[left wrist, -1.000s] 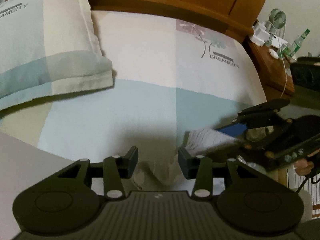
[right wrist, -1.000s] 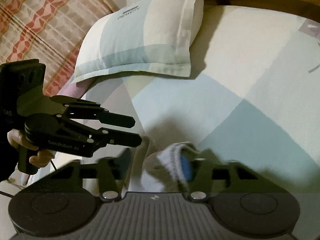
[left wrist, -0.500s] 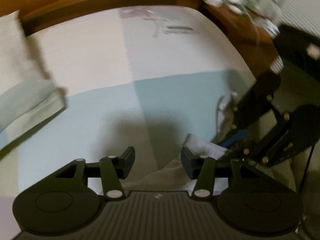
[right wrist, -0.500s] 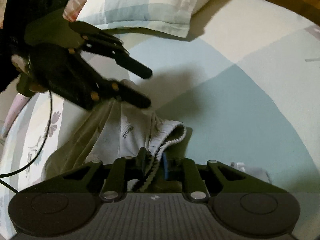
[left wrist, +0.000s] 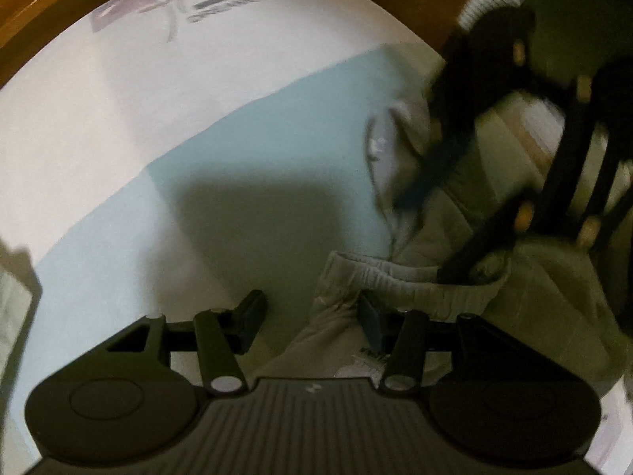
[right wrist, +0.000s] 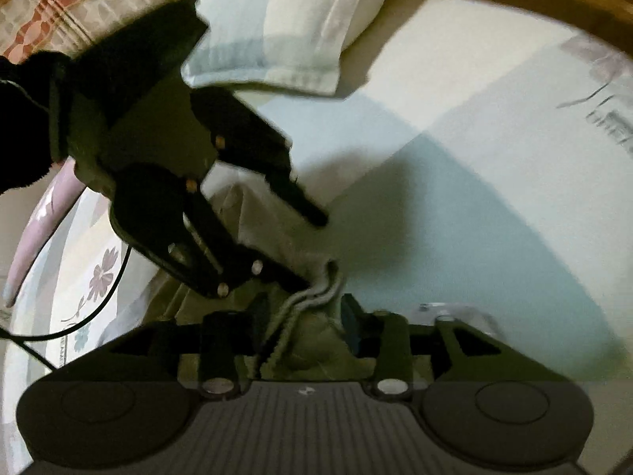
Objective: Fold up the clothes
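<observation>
Home bedroom: bed point(right wrist: 494, 126), pillow point(right wrist: 285, 35) (wooden headboard point(left wrist: 47, 12)).

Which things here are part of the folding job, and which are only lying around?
Part of the job:
- grey garment with ribbed waistband
- left gripper, open over the waistband
- right gripper, with the garment between its fingers

Only lying around:
- pillow
- patterned bedsheet
- wooden headboard

Both wrist cams close, low over bedsheet point(left wrist: 245, 126); shared: garment point(right wrist: 312, 328).

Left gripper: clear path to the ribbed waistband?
Probably yes. The left gripper is open with the ribbed waistband just ahead, nothing between; the right gripper holds the same garment nearby.
</observation>
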`<state>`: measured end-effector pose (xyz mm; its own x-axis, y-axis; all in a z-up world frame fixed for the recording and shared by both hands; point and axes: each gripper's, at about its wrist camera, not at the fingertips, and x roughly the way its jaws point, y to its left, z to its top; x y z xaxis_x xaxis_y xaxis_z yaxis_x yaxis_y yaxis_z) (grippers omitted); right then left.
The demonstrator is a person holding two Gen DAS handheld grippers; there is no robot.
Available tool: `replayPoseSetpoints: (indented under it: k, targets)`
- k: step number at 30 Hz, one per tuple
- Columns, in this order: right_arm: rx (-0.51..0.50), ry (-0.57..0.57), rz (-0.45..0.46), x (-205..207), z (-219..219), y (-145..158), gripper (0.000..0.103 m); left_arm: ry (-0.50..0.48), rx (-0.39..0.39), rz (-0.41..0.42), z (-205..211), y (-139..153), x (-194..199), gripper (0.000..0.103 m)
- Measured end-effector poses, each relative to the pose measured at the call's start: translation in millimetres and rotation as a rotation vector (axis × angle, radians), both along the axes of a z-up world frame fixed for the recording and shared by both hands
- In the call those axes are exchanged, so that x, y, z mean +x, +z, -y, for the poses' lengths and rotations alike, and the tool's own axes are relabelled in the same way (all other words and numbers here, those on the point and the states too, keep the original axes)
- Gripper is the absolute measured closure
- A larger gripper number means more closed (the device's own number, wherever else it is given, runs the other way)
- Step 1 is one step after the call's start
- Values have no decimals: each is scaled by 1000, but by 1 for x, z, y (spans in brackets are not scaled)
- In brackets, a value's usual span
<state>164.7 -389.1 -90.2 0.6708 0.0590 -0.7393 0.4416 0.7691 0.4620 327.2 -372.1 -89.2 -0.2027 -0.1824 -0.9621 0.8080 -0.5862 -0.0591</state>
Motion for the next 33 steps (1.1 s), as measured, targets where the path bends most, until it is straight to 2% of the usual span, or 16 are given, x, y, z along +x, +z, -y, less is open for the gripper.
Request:
replayPoseSetpoints:
  k: [1, 4, 6, 11, 15, 18, 20, 22, 24, 27, 32, 33]
  targets:
    - [-8, -16, -2, -7, 1, 5, 57, -18, -5, 13, -1, 0, -5, 53]
    - [-25, -68, -19, -26, 7, 14, 56, -66, -13, 44, -6, 1, -17, 66]
    - [-31, -96, -36, -36, 10, 15, 56, -74, -1, 46, -9, 3, -23, 84]
    - [-42, -152, -80, -54, 17, 11, 56, -26, -1, 51, -17, 6, -30, 96]
    - [-66, -172, -104, -67, 19, 10, 56, 140, -58, 12, -20, 27, -9, 98]
    - [-98, -153, -125, -71, 18, 10, 56, 274, -122, 16, -23, 48, 15, 98]
    - [-123, -133, -142, -71, 18, 9, 55, 324, -150, 38, -20, 58, 31, 98]
    - [-148, -112, -159, -71, 17, 8, 52, 360, -173, 80, -19, 62, 45, 98]
    - [-189, -68, -192, -67, 18, 4, 42, 396, -185, 100, -18, 65, 55, 98]
    - [-293, 39, -226, -55, 17, -5, 42, 416, -197, 115, -18, 66, 58, 98]
    - [-365, 148, -152, -36, 33, -10, 42, 426, -199, 133, -11, 59, 61, 98]
    - [-363, 164, -132, -33, 36, -10, 46, 432, -197, 138, -10, 58, 62, 98]
